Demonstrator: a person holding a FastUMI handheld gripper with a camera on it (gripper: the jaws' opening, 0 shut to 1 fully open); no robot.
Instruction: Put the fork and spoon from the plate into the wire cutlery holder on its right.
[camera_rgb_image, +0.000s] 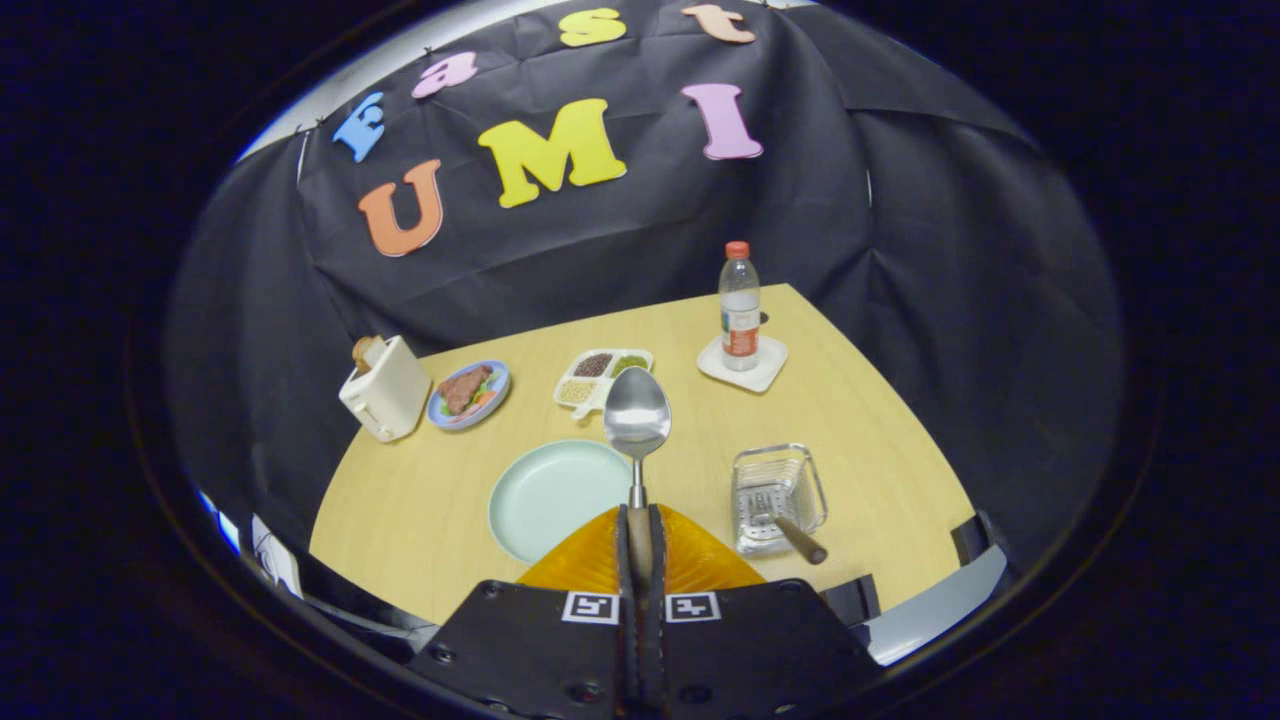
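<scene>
Both fingers (652, 560) of gripper (640, 545) pressed on wooden handle of spoon (637, 418), jaws nearly closed, bowl raised ahead above table (400, 510). Pale green plate (550, 495) lay below and just left of fingers. Wire cutlery holder (778, 497) stood right of fingers, wooden-handled utensil (800, 538), presumably fork, resting inside, handle protruding. Beyond spoon: divided dish (600, 378), water bottle (740, 308) on coaster (742, 364). Toaster (385, 390) and food plate (468, 393) far left.

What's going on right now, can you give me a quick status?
Tool shut on spoon, held above the plate. Wire holder right of plate, wooden handle already in it. Path clear.
</scene>
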